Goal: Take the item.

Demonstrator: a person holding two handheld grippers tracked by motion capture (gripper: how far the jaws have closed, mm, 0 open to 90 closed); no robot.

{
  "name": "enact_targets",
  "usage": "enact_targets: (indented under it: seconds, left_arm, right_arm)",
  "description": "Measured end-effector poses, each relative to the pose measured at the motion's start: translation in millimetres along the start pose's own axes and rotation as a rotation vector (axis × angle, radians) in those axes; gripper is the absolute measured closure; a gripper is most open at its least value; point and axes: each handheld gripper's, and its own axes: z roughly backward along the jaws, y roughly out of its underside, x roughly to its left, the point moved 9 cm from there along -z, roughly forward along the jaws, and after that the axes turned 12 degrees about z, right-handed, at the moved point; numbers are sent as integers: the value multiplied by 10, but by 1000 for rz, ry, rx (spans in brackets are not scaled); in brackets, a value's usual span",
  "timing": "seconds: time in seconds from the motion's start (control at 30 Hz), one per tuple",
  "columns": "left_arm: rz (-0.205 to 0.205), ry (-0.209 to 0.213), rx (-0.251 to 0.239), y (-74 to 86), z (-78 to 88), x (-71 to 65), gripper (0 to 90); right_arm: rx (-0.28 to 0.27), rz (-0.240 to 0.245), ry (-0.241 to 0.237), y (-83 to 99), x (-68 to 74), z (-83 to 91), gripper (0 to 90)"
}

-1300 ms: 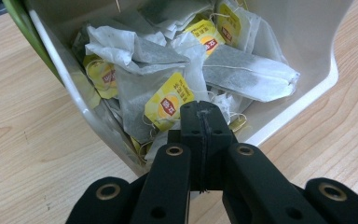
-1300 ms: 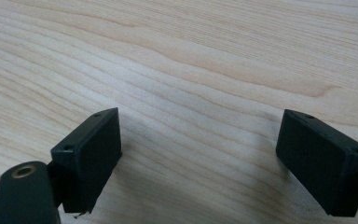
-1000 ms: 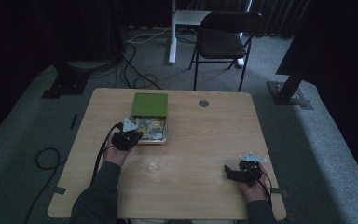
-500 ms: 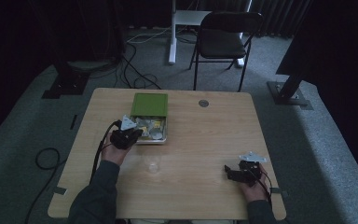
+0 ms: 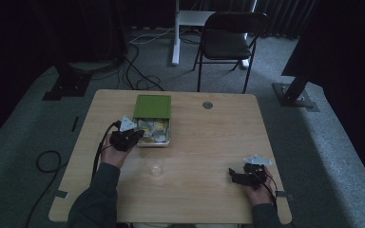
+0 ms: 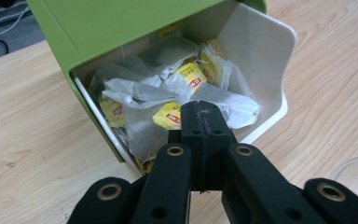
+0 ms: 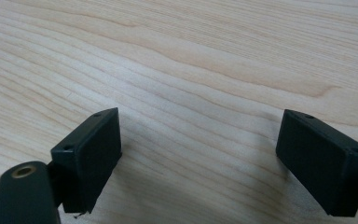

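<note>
Now my left gripper [image 6: 203,112] sits at the left of the table [image 5: 209,142], jaws pressed together at the near edge of the green box [image 5: 152,105]. Whether a tea bag [image 6: 168,115] or its string is pinched between them, I cannot tell. The bags lie heaped in the box's white drawer [image 6: 261,42], just beyond the tips. Near and right of the box stands a clear glass [image 5: 155,167]. A round cap [image 5: 207,105] lies farther off. My right gripper [image 7: 200,158] rests at the near right, jaws wide apart over bare wood.
</note>
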Motion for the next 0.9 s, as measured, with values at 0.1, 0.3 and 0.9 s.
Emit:
enact_targets:
  seconds: [0.1, 0.3, 0.9]
  left_arm:
    - [-3, 0, -6, -45, 34, -1, 900]
    - [-6, 4, -18, -118, 104, -28, 900]
    - [7, 36, -36, -263, 243, -12, 900]
  right_arm:
    - [0, -1, 0, -1, 0, 0, 135]
    - [1, 0, 0, 1, 0, 0, 135]
    - [0, 0, 0, 0, 0, 0, 135]
